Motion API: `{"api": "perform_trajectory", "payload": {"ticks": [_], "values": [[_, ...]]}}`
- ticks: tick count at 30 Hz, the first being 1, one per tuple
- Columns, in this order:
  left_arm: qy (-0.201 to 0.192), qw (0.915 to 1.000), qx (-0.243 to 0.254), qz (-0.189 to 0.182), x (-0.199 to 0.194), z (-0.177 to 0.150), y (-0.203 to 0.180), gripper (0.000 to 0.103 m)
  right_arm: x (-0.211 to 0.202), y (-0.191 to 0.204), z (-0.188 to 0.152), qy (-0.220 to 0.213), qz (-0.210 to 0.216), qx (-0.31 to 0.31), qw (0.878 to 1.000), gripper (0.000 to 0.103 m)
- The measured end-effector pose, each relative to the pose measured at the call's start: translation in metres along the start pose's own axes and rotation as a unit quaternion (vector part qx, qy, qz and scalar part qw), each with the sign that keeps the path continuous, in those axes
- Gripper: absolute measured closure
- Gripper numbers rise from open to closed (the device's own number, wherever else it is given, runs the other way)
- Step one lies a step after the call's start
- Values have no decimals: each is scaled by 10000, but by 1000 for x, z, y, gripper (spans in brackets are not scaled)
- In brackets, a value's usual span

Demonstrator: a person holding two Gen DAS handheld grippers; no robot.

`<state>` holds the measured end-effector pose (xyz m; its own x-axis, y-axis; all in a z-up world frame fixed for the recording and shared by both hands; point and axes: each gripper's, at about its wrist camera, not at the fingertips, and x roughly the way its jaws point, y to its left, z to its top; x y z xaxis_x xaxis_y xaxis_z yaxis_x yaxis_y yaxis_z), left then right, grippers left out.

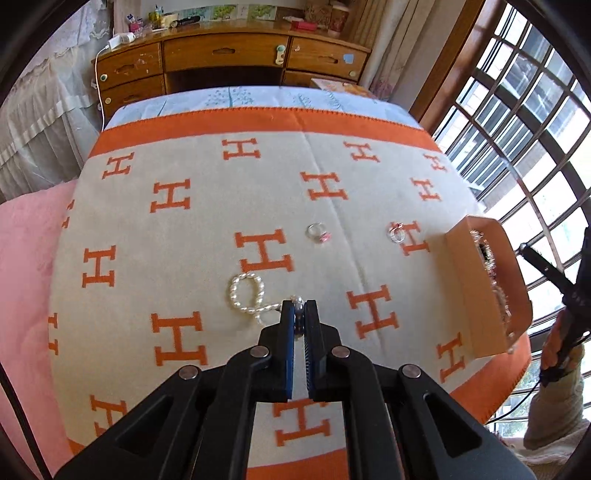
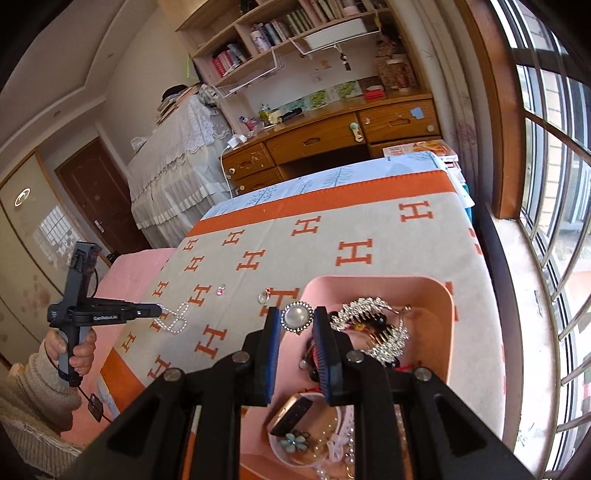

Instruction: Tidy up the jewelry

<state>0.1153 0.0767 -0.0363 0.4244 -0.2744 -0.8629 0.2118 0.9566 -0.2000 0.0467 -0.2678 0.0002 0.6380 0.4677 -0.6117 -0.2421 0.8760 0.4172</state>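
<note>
Left gripper (image 1: 299, 309) clamped on pearl bracelet (image 1: 246, 297) end; right gripper (image 2: 296, 320) pinching round pearl brooch (image 2: 297, 317) over pink box (image 2: 439, 295).

— What kind of place is this?

— It is a bedroom in a home. There is a bed with a cream blanket with orange H letters (image 1: 207, 229) on it, and a soft pink quilt (image 1: 26, 258) beside that.

— What else shows it?

— A brown wooden desk with drawers (image 2: 325, 140) stands by the wall. Wooden shelves full of books (image 2: 280, 33) hang above it. A dark brown door (image 2: 92, 199) is at the side, and a big window with metal bars (image 2: 554, 184) lets the sun in.
</note>
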Motion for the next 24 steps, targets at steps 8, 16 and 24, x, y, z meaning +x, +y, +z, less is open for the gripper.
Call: {"api": "perform_trajectory", "payload": {"ticks": [8, 16, 24], "values": [[-836, 9940, 459, -529, -68, 24, -84, 100, -31, -20, -19, -292, -120, 376, 9988, 85], [-1066, 9809, 1116, -1184, -77, 37, -175, 100, -50, -23, -41, -297, -402, 385, 9980, 85], [-886, 9771, 1387, -1352, -38, 53, -237, 100, -42, -11, -51, -202, -895, 19, 9958, 84]]}}
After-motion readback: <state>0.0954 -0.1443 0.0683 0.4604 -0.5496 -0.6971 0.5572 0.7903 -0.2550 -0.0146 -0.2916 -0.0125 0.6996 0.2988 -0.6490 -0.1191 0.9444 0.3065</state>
